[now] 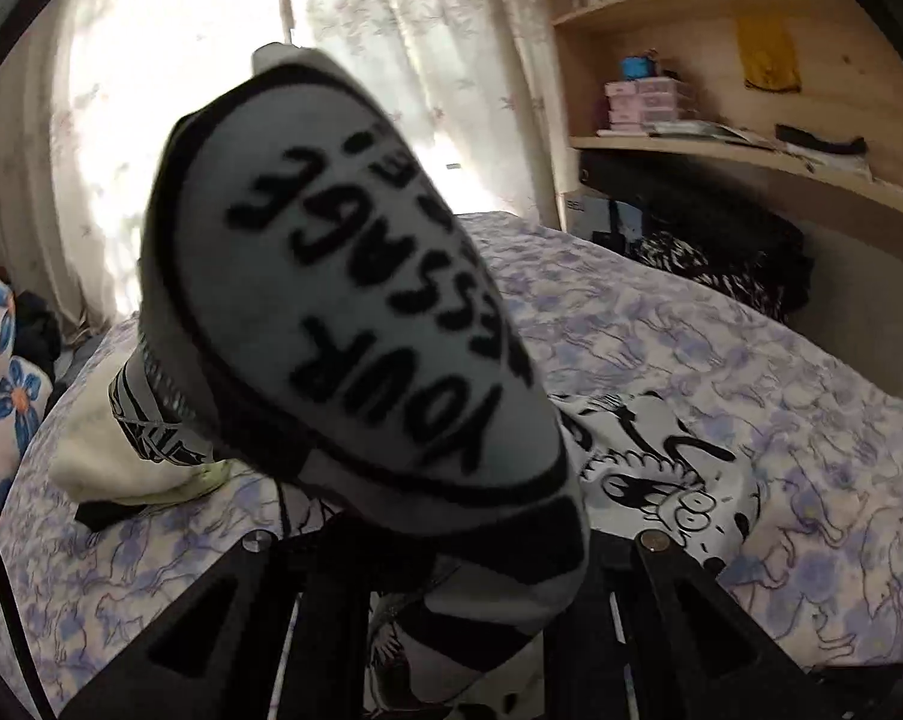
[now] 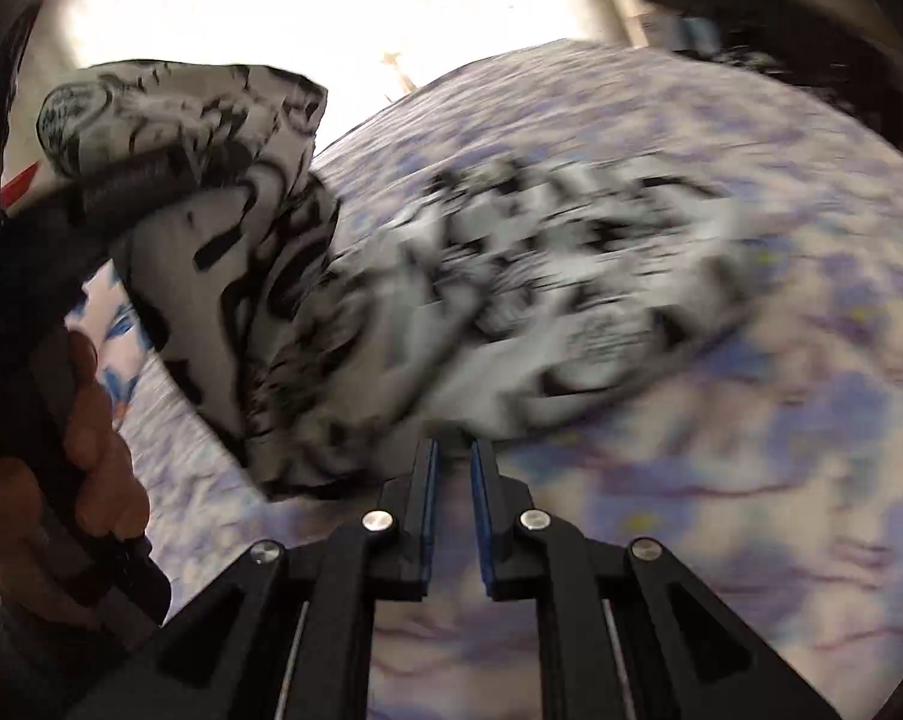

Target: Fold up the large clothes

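Left gripper (image 1: 445,564): your fingers are buried under the garment (image 1: 355,324), pinching a bunch of it. The cloth rises straight up in front of the lens, white with heavy black doodle print and block lettering that reads upside down, bordered by a dark curved band. The lifted fold runs long from the jaws up and away toward the curtain (image 1: 427,36), leaning left. The rest of the same garment trails down to the right of the jaws and lies crumpled on the bed (image 1: 781,372), cartoon faces showing.

Right gripper (image 2: 451,450): your blue pads (image 2: 430,492) sit close together with a narrow slit between them. Their tips reach the garment's near hem; the blur keeps you from telling whether they actually nip it. From there the cloth sprawls away across the lilac floral sheet, its long axis slanting up and to the left, ending in the raised bunch held by the other gripper, with your hand (image 2: 91,420) wrapped round that handle at the left edge.

Beyond the garment, left view: a small pile of folded pale clothes (image 1: 109,450) lies left of it on the bed. Farther off, wooden shelves (image 1: 721,138) stand to its right, and the sunlit curtain hangs behind it.
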The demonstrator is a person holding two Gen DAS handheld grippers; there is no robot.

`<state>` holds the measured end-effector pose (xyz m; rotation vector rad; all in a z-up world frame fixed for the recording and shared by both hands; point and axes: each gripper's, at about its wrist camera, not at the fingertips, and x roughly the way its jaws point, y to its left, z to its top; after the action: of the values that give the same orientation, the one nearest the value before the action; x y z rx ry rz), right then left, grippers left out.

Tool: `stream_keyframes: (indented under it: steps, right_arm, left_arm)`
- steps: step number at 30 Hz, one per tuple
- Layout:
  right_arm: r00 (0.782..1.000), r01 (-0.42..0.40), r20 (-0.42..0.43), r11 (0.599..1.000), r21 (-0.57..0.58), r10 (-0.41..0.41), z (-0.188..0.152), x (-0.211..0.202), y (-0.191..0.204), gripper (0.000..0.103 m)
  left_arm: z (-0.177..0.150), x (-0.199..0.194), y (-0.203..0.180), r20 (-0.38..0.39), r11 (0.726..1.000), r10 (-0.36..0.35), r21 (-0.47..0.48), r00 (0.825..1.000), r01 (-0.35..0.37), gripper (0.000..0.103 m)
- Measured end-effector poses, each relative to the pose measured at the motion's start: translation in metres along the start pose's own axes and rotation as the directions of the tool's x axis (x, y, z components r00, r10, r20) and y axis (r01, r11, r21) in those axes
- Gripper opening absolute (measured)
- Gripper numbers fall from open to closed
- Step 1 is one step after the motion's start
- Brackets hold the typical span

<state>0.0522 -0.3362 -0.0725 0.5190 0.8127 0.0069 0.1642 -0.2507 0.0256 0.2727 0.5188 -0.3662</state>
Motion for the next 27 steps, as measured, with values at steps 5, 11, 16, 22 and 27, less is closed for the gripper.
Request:
stream_keyframes:
  steps: [5, 11, 16, 22, 27]
  right_arm:
    - [0.993, 0.120, -0.006, 0.989, 0.083, -0.120, 0.007, -0.013, -0.048, 0.012]
    - [0.992, 0.124, 0.014, 0.988, 0.096, -0.126, 0.012, -0.032, -0.061, 0.015]
    - [0.996, 0.071, 0.054, 0.995, 0.065, -0.075, 0.034, -0.036, -0.054, 0.032]
    - [0.998, -0.031, 0.056, 0.999, 0.037, 0.029, 0.071, -0.026, -0.046, 0.037]
    - [0.994, -0.087, -0.062, 0.996, -0.004, 0.087, 0.103, 0.016, -0.044, 0.037]
  left_arm:
    - [-0.046, 0.061, -0.075, -0.180, 0.976, -0.041, 0.201, 0.983, 0.077, 0.036]
    - [-0.070, 0.056, -0.092, -0.215, 0.948, -0.040, 0.301, 0.976, 0.105, 0.051]
    - [-0.058, 0.013, -0.050, -0.264, 0.951, -0.253, 0.106, 0.931, 0.289, 0.074]
    - [-0.057, -0.026, 0.026, -0.168, 0.965, -0.251, -0.120, 0.953, 0.233, 0.082]
    - [-0.075, -0.004, 0.091, -0.235, 0.950, -0.184, -0.292, 0.954, 0.111, 0.082]
